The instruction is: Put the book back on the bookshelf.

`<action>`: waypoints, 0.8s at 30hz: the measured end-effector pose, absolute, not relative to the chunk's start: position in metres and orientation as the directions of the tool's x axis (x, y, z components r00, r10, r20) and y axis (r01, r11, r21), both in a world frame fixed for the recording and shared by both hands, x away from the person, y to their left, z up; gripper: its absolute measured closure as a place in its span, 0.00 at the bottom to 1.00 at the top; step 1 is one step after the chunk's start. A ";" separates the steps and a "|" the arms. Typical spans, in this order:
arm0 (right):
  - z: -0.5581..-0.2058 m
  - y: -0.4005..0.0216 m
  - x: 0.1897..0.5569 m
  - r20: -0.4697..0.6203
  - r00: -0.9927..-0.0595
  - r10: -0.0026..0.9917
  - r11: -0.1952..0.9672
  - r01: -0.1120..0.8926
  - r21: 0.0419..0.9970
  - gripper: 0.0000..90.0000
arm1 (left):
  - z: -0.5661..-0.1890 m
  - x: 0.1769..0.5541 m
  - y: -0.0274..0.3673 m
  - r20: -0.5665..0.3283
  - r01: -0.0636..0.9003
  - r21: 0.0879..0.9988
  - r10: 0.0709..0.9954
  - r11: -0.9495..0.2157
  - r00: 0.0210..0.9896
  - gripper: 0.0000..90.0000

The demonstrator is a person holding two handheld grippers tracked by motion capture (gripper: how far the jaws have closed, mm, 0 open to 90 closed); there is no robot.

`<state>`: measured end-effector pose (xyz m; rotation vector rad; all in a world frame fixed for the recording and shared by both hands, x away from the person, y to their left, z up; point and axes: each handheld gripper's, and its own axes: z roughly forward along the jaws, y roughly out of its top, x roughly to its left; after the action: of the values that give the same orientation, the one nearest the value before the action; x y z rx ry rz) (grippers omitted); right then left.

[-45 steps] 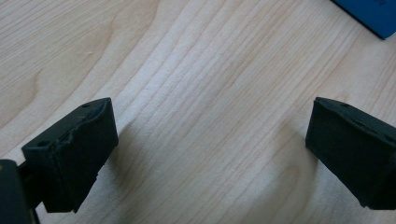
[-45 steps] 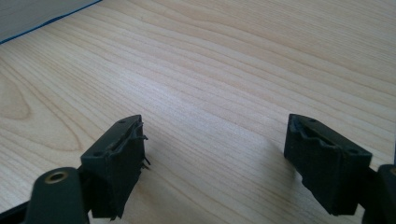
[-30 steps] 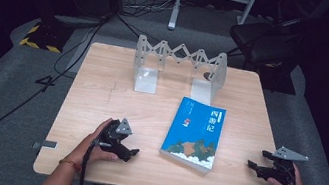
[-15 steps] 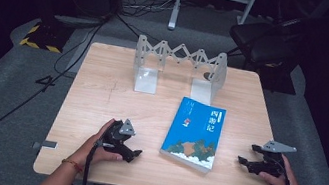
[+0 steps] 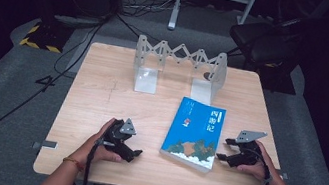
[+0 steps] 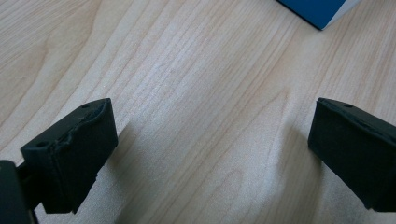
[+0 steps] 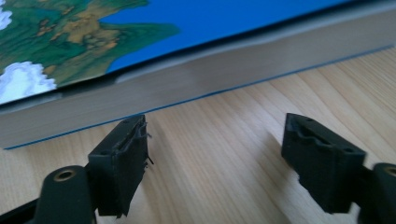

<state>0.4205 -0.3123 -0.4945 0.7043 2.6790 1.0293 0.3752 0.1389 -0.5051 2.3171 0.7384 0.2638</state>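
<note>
The table (image 5: 101, 92) carries a folding rack (image 5: 179, 67) at twelve o'clock and the blue book (image 5: 194, 133) lying flat at four. It looks stiff and fairly heavy; I'd pinch its page edge. My right claw (image 5: 225, 149) has just been closing, nothing between; my left claw (image 5: 134, 153) gapes empty.

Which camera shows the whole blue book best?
The high view: the book lies whole on the table, cover up. The right gripper view shows its page edge and part of the cover close up; the left gripper view, one corner.
</note>
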 end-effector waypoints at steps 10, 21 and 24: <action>-0.498 -0.306 0.414 -0.005 -0.884 0.467 0.631 0.329 0.702 0.27 | -0.505 0.375 0.139 -0.013 0.436 0.665 0.575 -0.606 0.818 0.02; -0.493 -0.305 0.409 -0.016 -0.882 0.470 0.621 0.318 0.717 0.33 | -0.505 0.375 0.139 -0.014 0.439 0.665 0.578 -0.604 0.816 0.02; -0.492 -0.305 0.408 -0.018 -0.885 0.466 0.620 0.311 0.720 0.34 | -0.505 0.375 0.139 -0.014 0.439 0.665 0.578 -0.604 0.816 0.02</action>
<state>0.4081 -0.3054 -0.4918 0.6414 2.6405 1.1152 0.3750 0.1388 -0.5051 2.3149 0.7436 0.2643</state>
